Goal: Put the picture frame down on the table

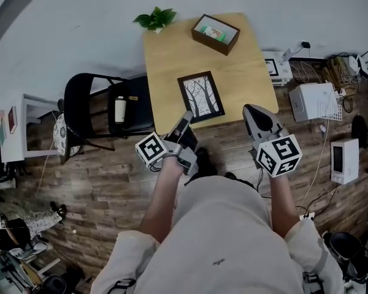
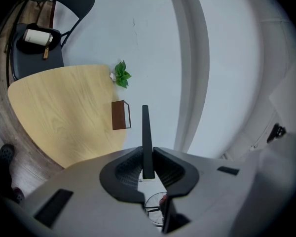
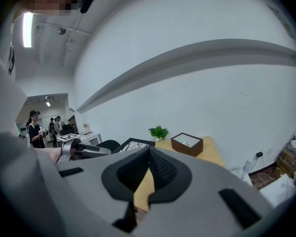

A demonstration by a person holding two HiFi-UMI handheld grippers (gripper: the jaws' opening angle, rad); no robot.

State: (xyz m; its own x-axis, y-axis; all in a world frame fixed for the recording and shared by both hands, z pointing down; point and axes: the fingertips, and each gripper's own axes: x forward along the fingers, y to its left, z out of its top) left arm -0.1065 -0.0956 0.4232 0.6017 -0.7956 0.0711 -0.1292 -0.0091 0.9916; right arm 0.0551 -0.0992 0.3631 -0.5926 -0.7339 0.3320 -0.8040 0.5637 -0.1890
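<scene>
Left gripper (image 1: 187, 116) clamps picture frame (image 1: 201, 97) at its 7 o'clock corner; right gripper (image 1: 249, 109) closed, empty. We judge set-down on table (image 1: 172, 54) pending.

Head view is looking steeply down from above onto the table (image 1: 172, 54). Left gripper view is sitting rolled sideways near its edge, right gripper view upright, both facing the wall (image 2: 153, 33). All are sharing brown box (image 1: 215, 34) and plant (image 1: 155, 19).
</scene>
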